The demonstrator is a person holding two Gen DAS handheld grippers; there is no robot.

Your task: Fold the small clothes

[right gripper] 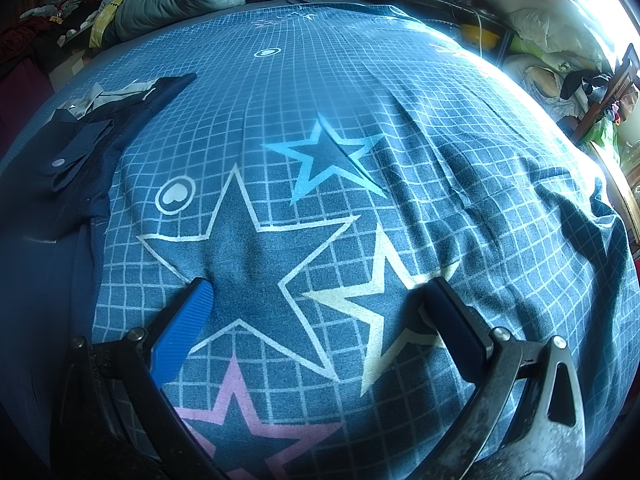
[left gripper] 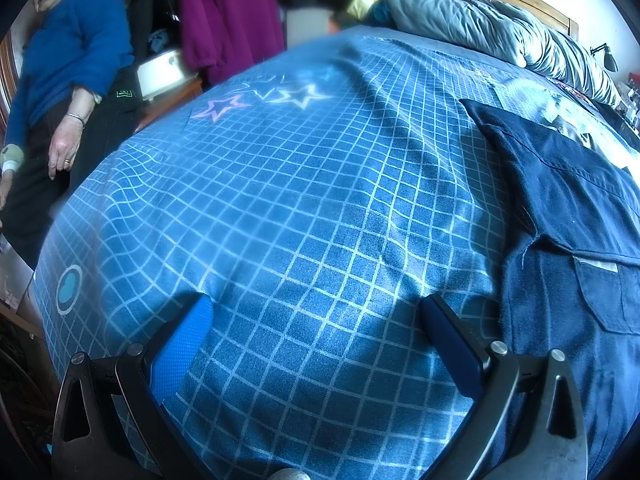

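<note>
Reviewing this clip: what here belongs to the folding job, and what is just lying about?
Job:
dark navy garment with a buttoned flap pocket
left tongs, open
right tongs, open

Lying about:
blue grid-and-star bedsheet
grey quilted duvet
purple hanging coat

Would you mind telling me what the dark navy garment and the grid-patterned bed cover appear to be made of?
The navy garment looks like a sturdy woven fabric, perhaps cotton twill: matte, with stitched seams, a flap pocket and a frayed thread. The bed cover looks like a soft, brushed woven cloth, matte and printed with a grid and stars; it wrinkles gently. Neither fibre can be confirmed by sight.
</note>
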